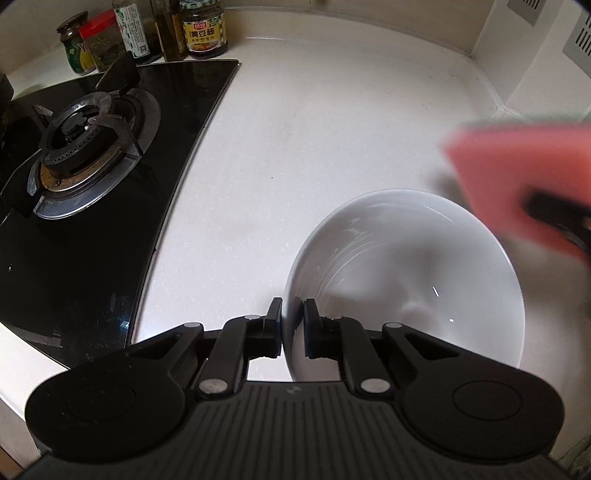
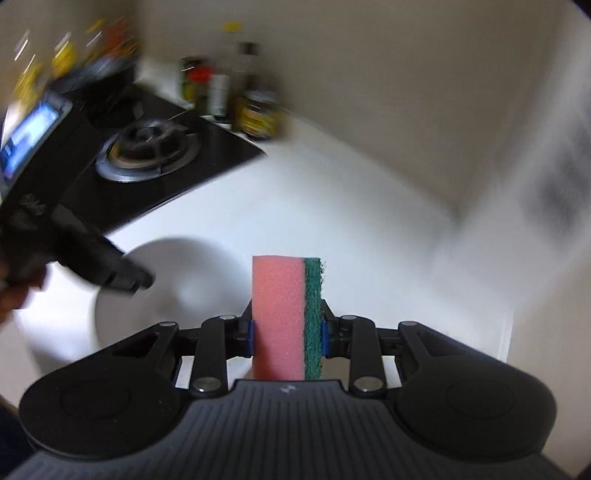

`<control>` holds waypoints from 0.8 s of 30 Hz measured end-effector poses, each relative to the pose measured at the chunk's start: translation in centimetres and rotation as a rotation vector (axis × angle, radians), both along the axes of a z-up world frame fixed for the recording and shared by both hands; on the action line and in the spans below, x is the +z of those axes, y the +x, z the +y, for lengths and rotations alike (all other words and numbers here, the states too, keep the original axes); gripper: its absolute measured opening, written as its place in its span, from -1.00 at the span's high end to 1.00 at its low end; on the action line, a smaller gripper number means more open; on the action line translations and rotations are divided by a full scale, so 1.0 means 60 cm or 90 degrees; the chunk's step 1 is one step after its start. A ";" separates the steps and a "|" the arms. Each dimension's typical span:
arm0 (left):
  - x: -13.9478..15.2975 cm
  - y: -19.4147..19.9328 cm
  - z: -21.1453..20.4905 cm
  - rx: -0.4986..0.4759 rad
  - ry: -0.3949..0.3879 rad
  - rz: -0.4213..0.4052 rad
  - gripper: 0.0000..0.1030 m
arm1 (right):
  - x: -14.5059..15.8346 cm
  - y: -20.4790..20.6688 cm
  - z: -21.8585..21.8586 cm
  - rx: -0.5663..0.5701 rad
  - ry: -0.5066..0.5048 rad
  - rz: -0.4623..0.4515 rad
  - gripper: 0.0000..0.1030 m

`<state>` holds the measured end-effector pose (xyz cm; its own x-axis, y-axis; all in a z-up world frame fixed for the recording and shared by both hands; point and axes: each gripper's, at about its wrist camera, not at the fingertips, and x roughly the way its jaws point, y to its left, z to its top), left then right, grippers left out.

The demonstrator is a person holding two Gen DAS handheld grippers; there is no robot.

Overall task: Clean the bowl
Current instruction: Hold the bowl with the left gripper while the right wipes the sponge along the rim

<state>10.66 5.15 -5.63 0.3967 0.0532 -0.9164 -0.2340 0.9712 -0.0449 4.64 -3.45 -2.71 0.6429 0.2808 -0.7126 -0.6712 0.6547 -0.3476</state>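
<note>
Both tongs are busy: left gripper (image 1: 292, 325) pinches the white bowl's (image 1: 406, 280) near rim on the counter (image 1: 295, 147); right gripper (image 2: 287, 338) clamps a pink sponge (image 2: 279, 317) just above it. Faint streaks remain inside; wiping looks unfinished.

The left wrist camera sits just behind its jaws and looks steeply down, close over the white stone table (image 1: 314, 155) and the white ceramic bowl (image 1: 406, 266). The right wrist camera looks down at a shallower slant from further back and is blurred. Both views share the bowl (image 2: 177, 288), the black glass gas hob (image 1: 110, 184) and the glass condiment jars (image 1: 203, 29) at the wall.
</note>
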 end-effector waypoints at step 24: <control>-0.008 -0.012 -0.028 0.026 0.013 -0.028 0.59 | -0.021 -0.191 -0.056 -0.193 0.033 0.056 0.48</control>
